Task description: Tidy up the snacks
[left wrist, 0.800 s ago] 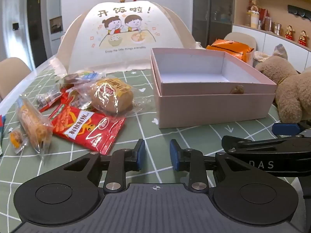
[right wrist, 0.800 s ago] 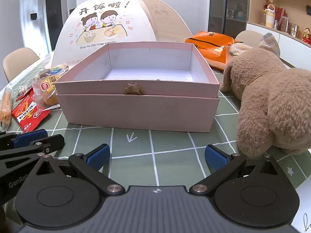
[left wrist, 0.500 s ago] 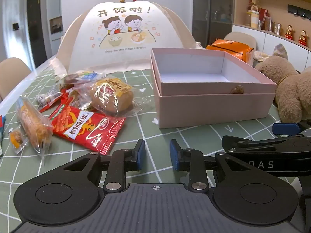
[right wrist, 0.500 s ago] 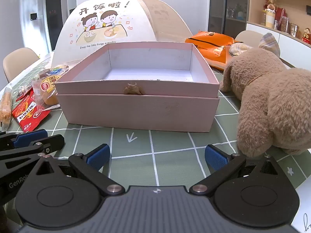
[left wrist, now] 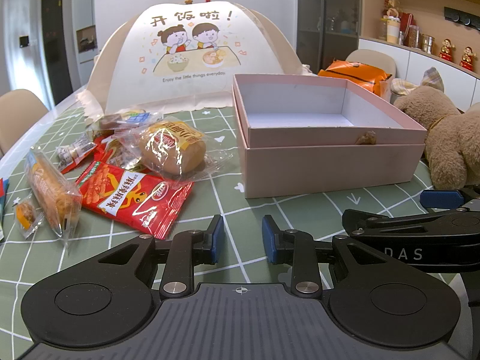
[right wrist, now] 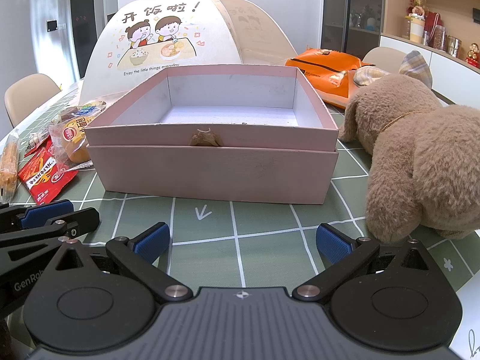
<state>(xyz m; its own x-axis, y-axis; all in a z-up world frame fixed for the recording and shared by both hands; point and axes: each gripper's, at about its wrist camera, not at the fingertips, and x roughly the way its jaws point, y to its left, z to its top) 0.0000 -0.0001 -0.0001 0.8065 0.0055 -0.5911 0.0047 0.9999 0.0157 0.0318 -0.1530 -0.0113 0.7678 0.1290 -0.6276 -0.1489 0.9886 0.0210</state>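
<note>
Two hand-held grippers hover low over the bench's near edge, both holding nothing: the left hand-held gripper with pads a narrow gap apart, the right hand-held gripper spread wide. Snacks lie ahead and to the left of the left one, which is clearly nearer them. Closest is the red chip packet, flat, long axis running diagonally toward the gripper; beyond it sits the wrapped bun, and further left the long cake bar. Straight ahead of the right one, the open pink box stands empty, with bare bench between it and the snack pile. A plush dog crowds the box's right side.
</note>
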